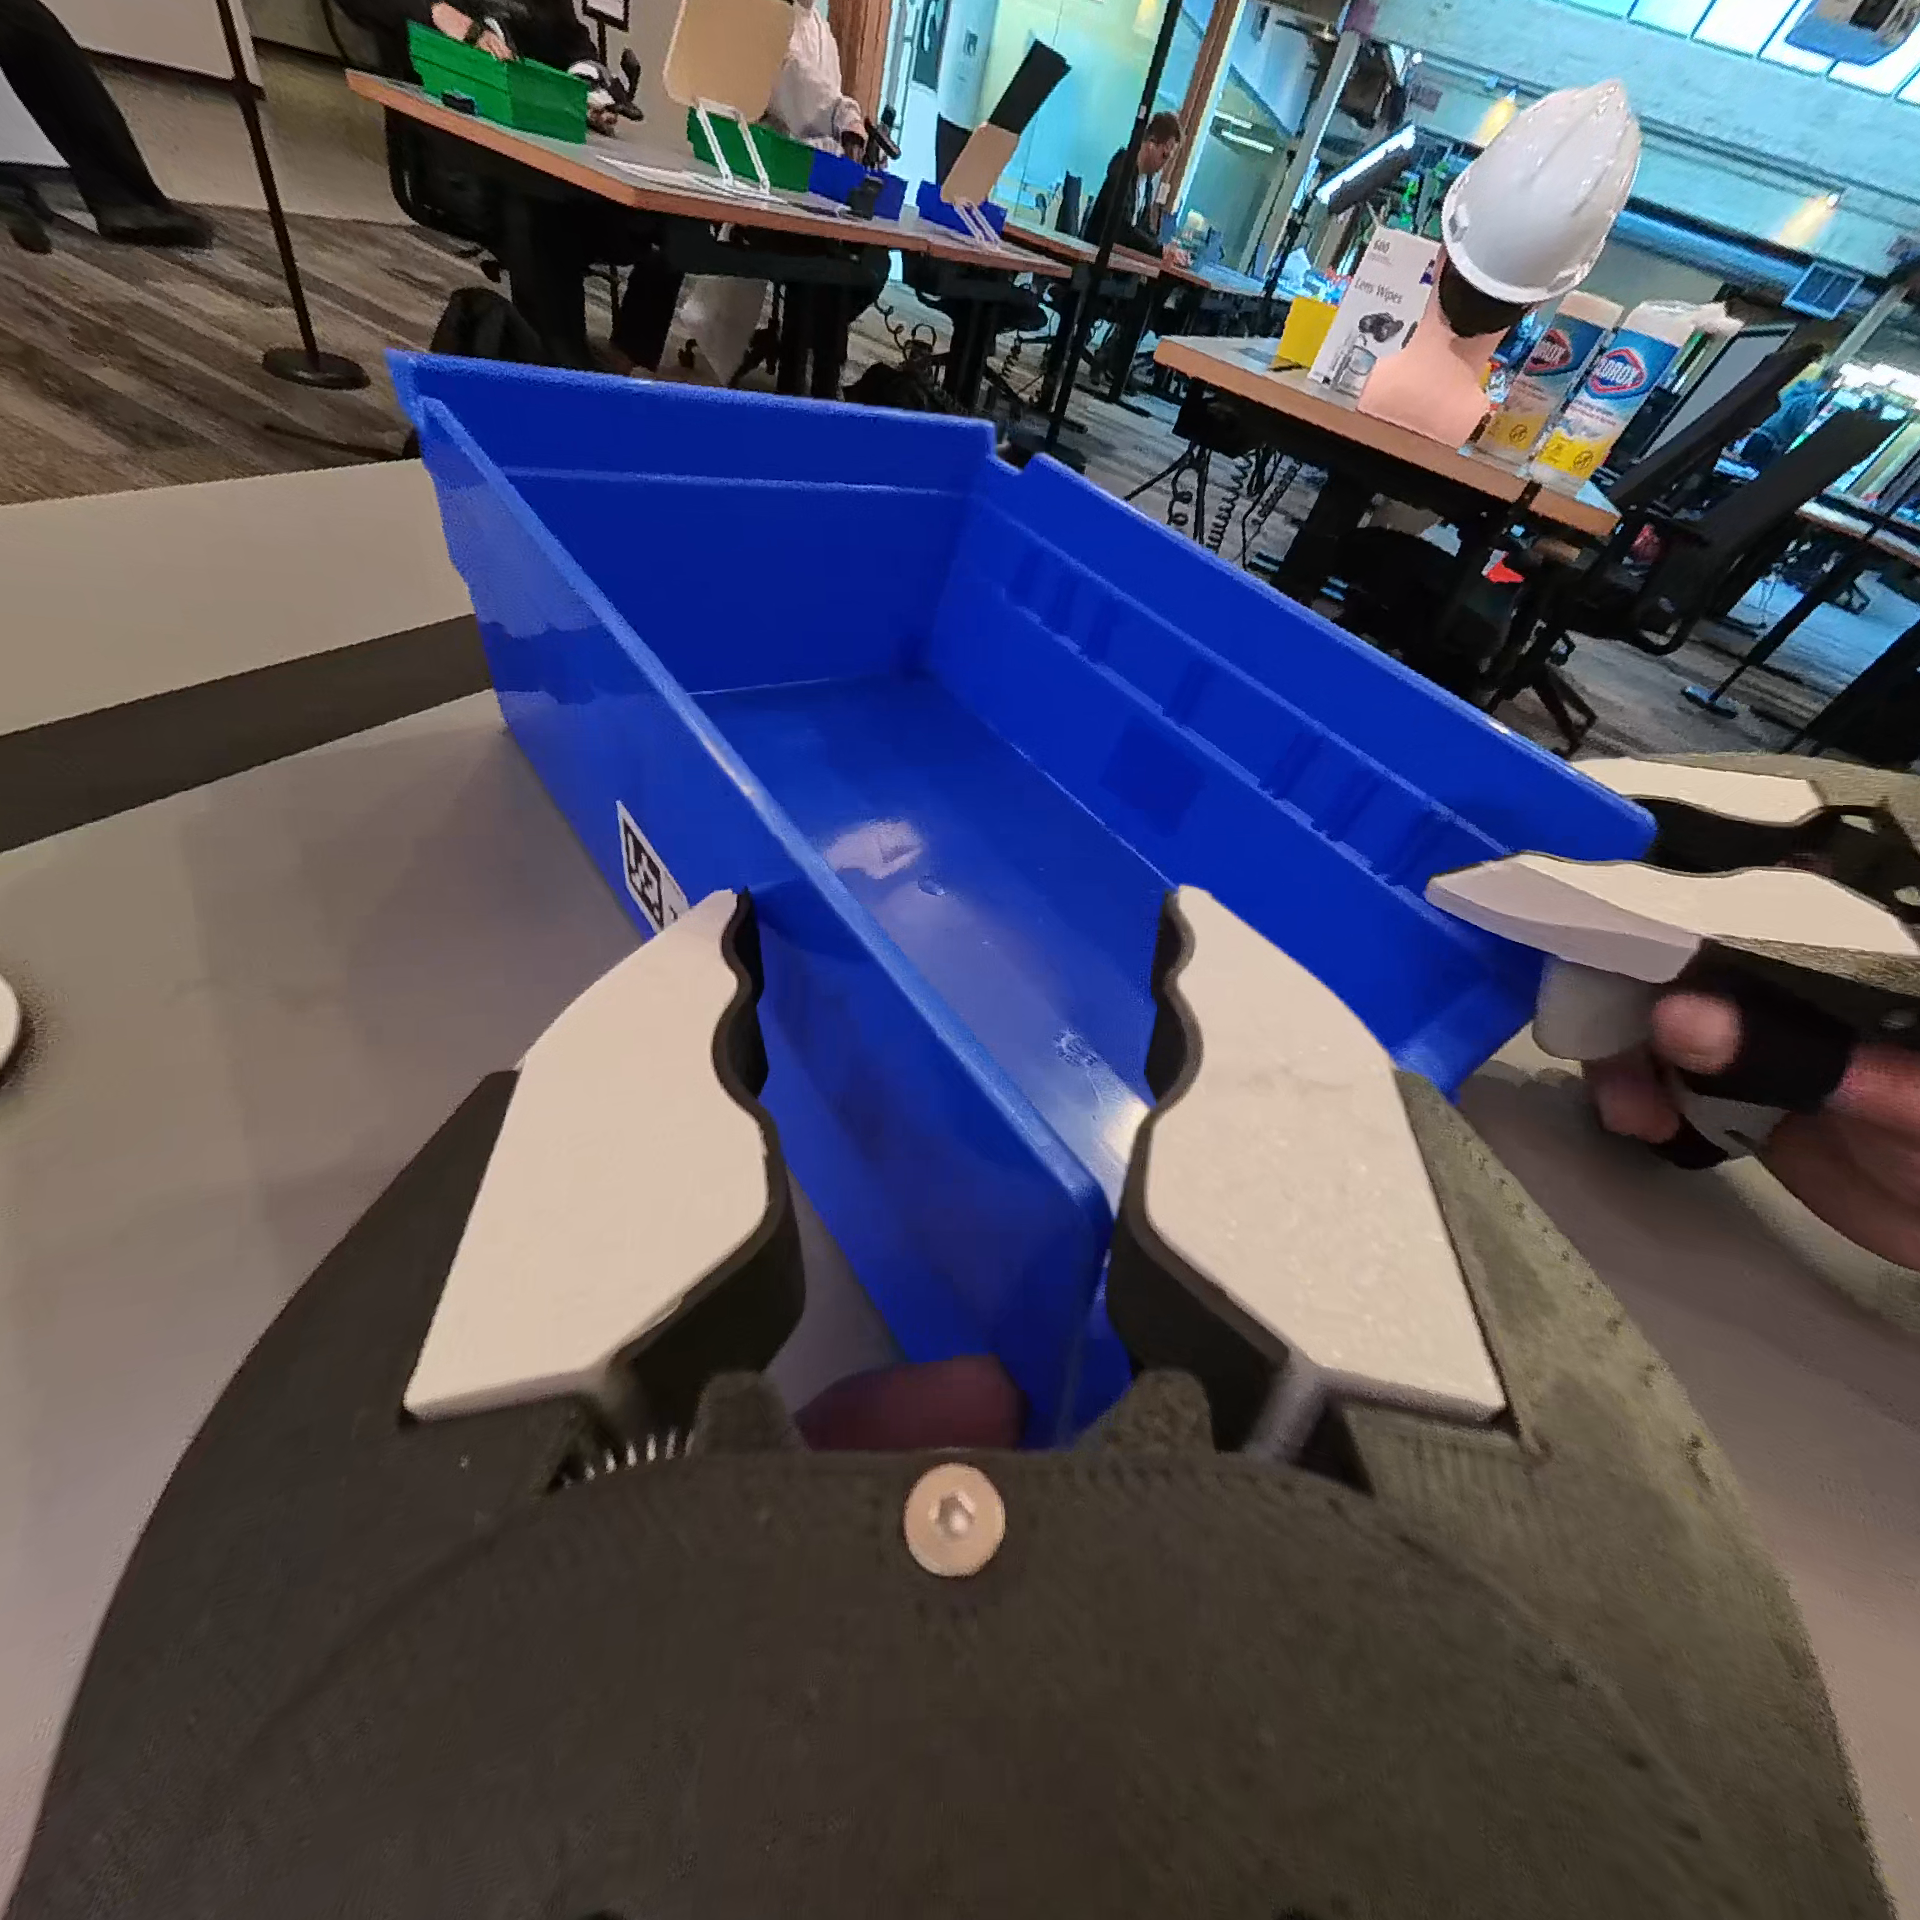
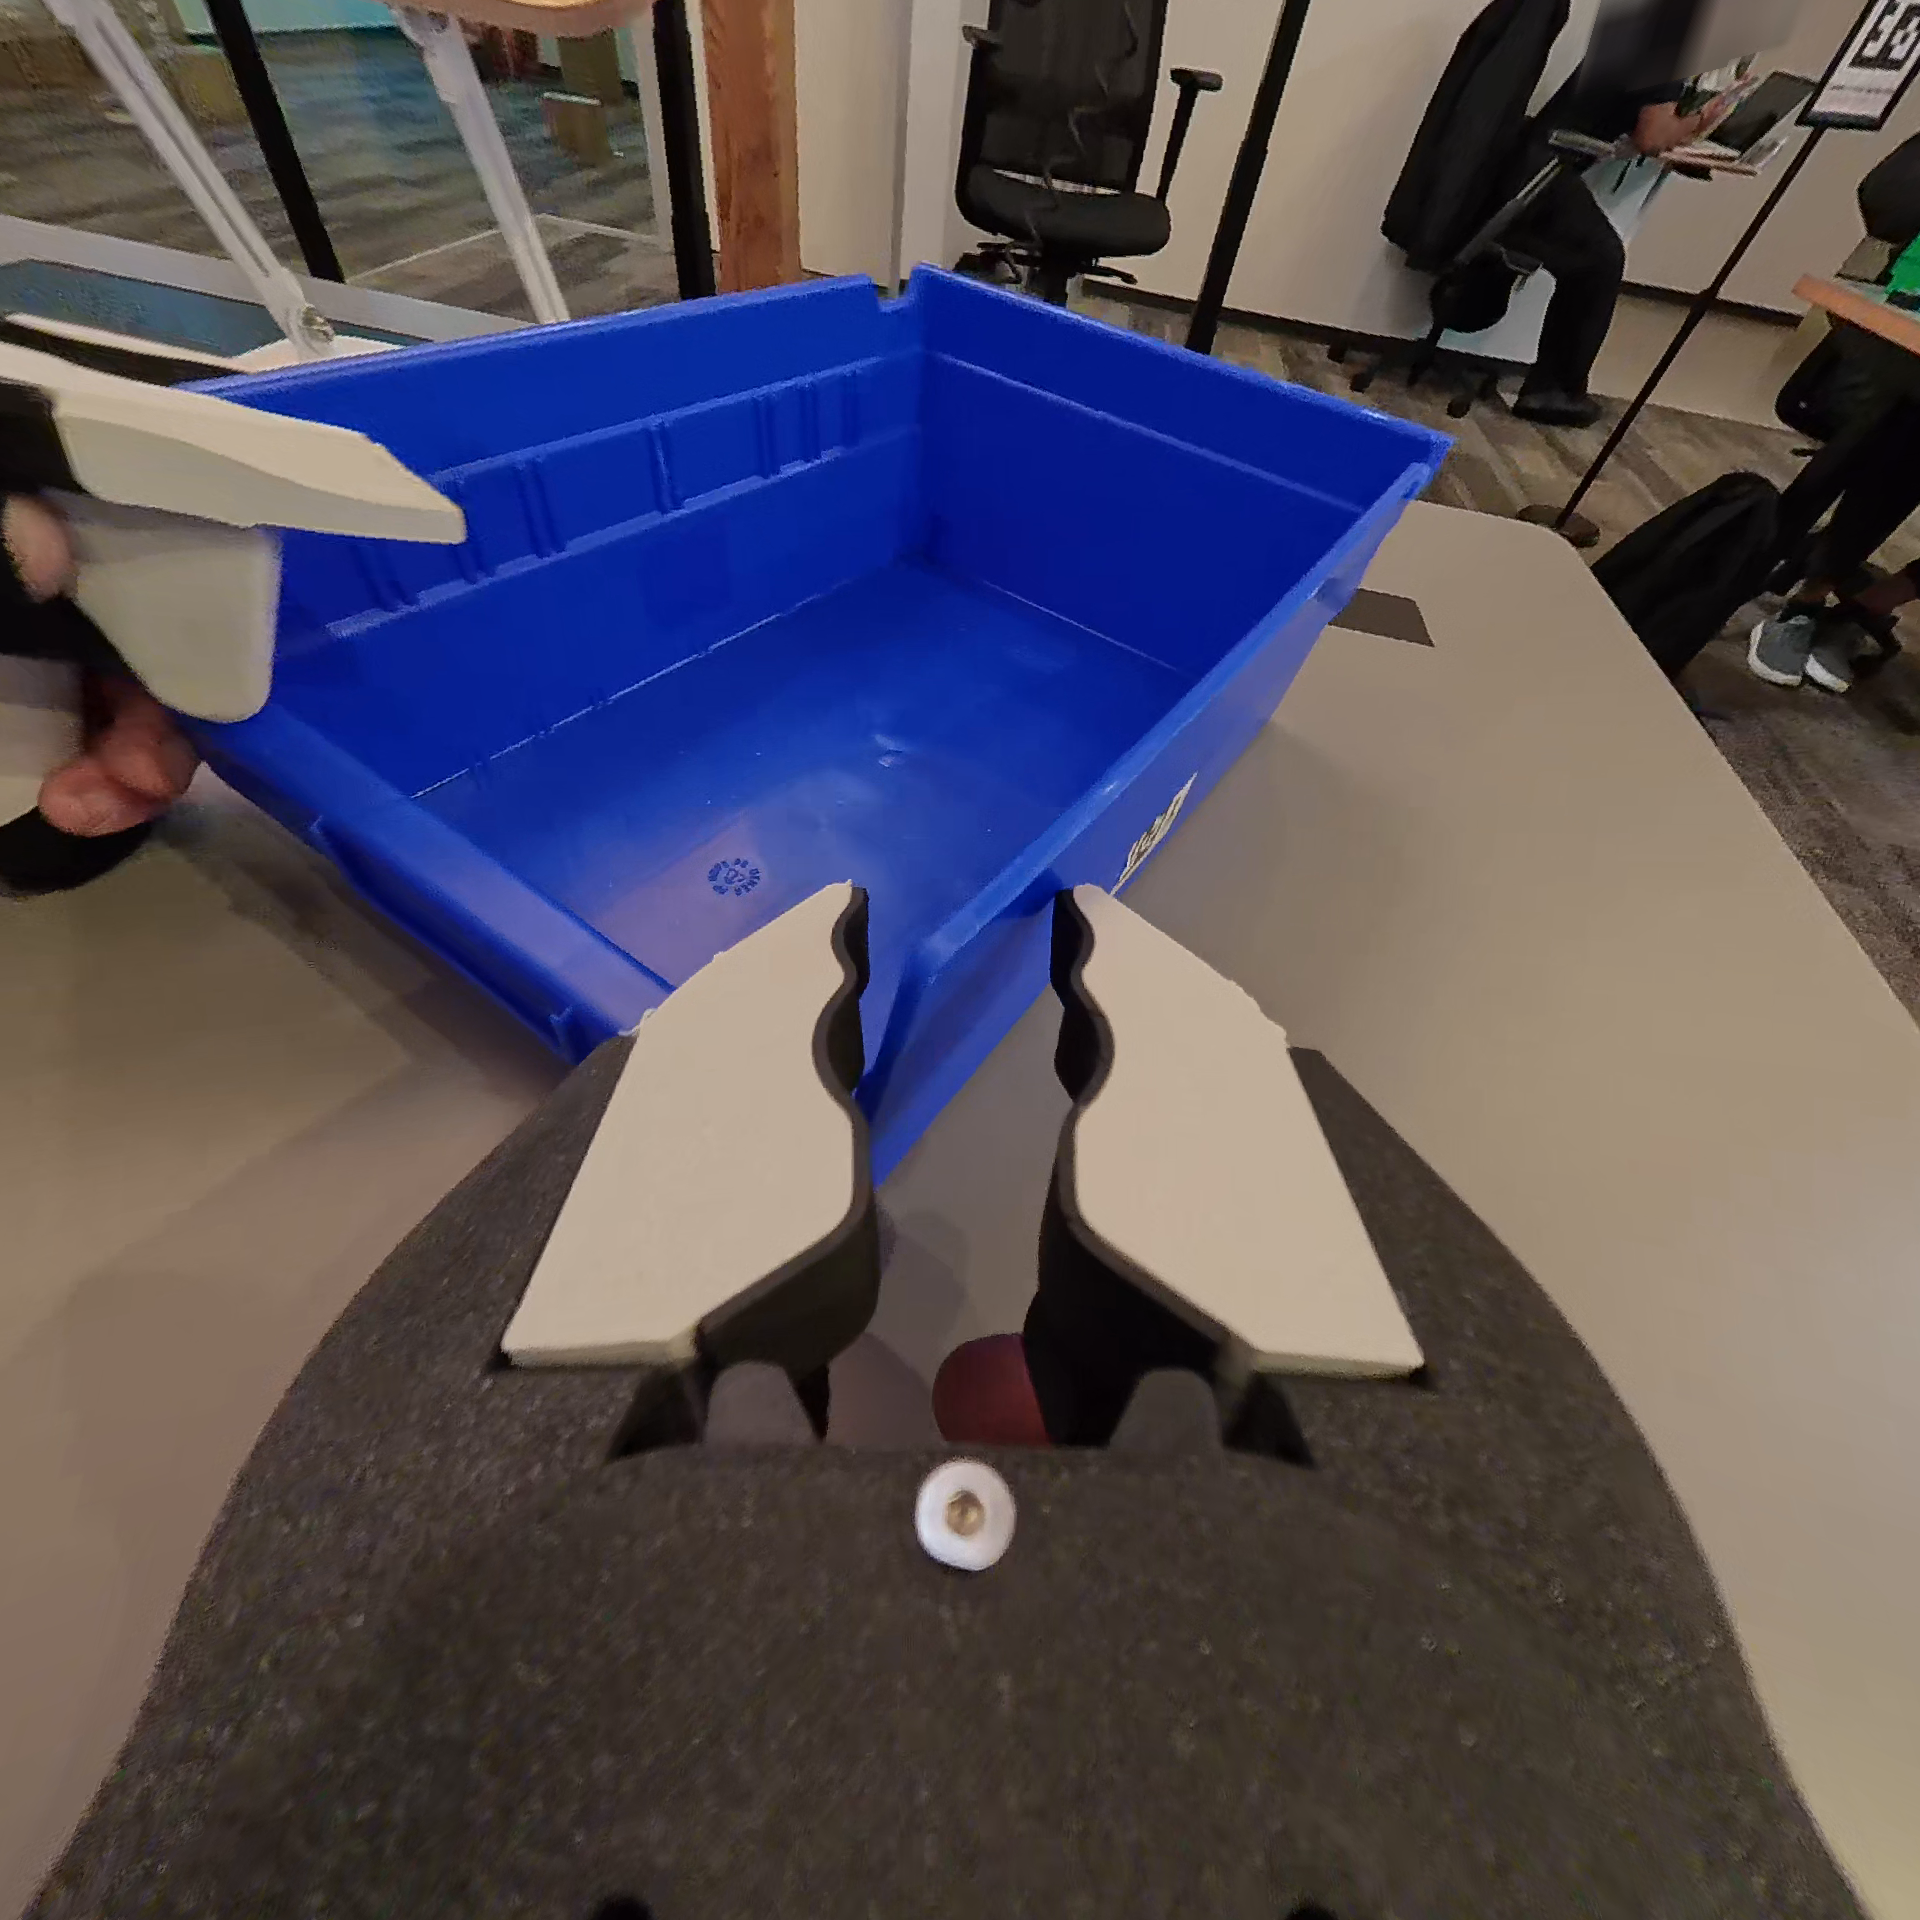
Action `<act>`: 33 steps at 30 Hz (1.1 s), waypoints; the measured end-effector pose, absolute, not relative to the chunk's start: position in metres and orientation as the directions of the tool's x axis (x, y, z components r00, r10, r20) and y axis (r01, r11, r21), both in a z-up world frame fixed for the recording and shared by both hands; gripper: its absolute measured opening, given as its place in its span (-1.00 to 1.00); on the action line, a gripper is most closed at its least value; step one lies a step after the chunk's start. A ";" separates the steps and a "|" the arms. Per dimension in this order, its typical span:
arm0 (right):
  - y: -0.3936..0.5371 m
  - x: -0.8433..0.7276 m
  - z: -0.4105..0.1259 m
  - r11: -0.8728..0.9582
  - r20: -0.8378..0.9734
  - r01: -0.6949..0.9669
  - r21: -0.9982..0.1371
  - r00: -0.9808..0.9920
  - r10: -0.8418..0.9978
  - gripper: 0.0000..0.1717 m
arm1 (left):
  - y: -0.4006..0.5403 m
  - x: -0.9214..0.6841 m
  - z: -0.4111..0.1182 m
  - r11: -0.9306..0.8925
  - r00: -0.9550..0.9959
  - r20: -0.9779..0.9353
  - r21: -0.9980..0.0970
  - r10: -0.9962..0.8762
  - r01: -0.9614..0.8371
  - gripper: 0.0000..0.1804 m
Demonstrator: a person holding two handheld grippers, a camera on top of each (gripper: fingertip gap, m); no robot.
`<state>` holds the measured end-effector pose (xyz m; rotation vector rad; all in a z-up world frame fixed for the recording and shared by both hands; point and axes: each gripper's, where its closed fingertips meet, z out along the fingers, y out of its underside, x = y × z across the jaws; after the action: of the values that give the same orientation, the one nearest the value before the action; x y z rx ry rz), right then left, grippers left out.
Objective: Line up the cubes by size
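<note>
Astride blue bin [image 1: 727,582] rims, parted fingers [image 1: 623,1091].

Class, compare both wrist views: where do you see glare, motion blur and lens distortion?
Left wrist view: pale glare on the blue bin floor; the other gripper's hand is motion-blurred; wide-angle bending at the edges. Right wrist view: softer sheen on the bin floor; blurred hand at left.

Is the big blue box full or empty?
Empty. The blue box shows only its bare blue floor in both views; no cubes inside.
</note>
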<state>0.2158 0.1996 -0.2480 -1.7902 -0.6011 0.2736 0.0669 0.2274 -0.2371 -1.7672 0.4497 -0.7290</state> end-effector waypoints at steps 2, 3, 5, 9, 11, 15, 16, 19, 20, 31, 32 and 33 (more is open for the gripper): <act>0.206 0.221 -0.249 -0.211 0.110 0.253 -0.944 0.845 0.523 -0.62 | 0.229 0.072 -0.237 -0.310 0.738 0.256 -0.948 -0.624 0.067 -0.19; 0.210 0.223 -0.249 -0.214 0.110 0.253 -0.944 0.848 0.518 -0.61 | 0.229 0.075 -0.236 -0.308 0.739 0.260 -0.949 -0.622 0.074 -0.18; 0.219 0.229 -0.250 -0.221 0.108 0.250 -0.943 0.855 0.507 -0.60 | 0.232 0.081 -0.235 -0.310 0.733 0.277 -0.946 -0.622 0.095 -0.16; 0.239 0.241 -0.250 -0.246 0.072 0.221 -0.944 0.864 0.499 -0.61 | 0.241 0.092 -0.232 -0.322 0.718 0.345 -0.930 -0.605 0.175 -0.13; 0.249 0.247 -0.251 -0.259 0.059 0.212 -0.942 0.867 0.495 -0.61 | 0.245 0.097 -0.230 -0.328 0.711 0.375 -0.921 -0.596 0.211 -0.13; 0.272 0.258 -0.252 -0.280 0.027 0.186 -0.942 0.873 0.488 -0.61 | 0.253 0.107 -0.227 -0.336 0.677 0.443 -0.895 -0.587 0.294 -0.10; 0.277 0.260 -0.252 -0.287 0.017 0.177 -0.942 0.875 0.485 -0.62 | 0.256 0.109 -0.226 -0.339 0.672 0.453 -0.890 -0.586 0.305 -0.10; 0.291 0.267 -0.253 -0.299 -0.003 0.163 -0.940 0.873 0.487 -0.65 | 0.262 0.115 -0.225 -0.336 0.669 0.467 -0.884 -0.578 0.326 -0.08; 0.296 0.269 -0.253 -0.300 -0.006 0.162 -0.940 0.872 0.489 -0.66 | 0.264 0.117 -0.225 -0.335 0.667 0.472 -0.881 -0.577 0.334 -0.07; 0.335 0.285 -0.253 -0.321 -0.050 0.121 -0.939 0.877 0.478 -0.69 | 0.289 0.130 -0.225 -0.338 0.654 0.524 -0.851 -0.545 0.401 -0.14; 0.338 0.285 -0.253 -0.322 -0.052 0.119 -0.939 0.878 0.476 -0.70 | 0.292 0.130 -0.225 -0.339 0.654 0.525 -0.851 -0.545 0.401 -0.14; 0.341 0.286 -0.253 -0.323 -0.054 0.117 -0.939 0.879 0.475 -0.70 | 0.295 0.130 -0.225 -0.340 0.654 0.526 -0.850 -0.544 0.402 -0.15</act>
<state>0.2860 0.3408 -0.2532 -1.8857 -0.4392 0.3836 0.1302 0.2945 -0.2249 -1.6569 0.1177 -0.9689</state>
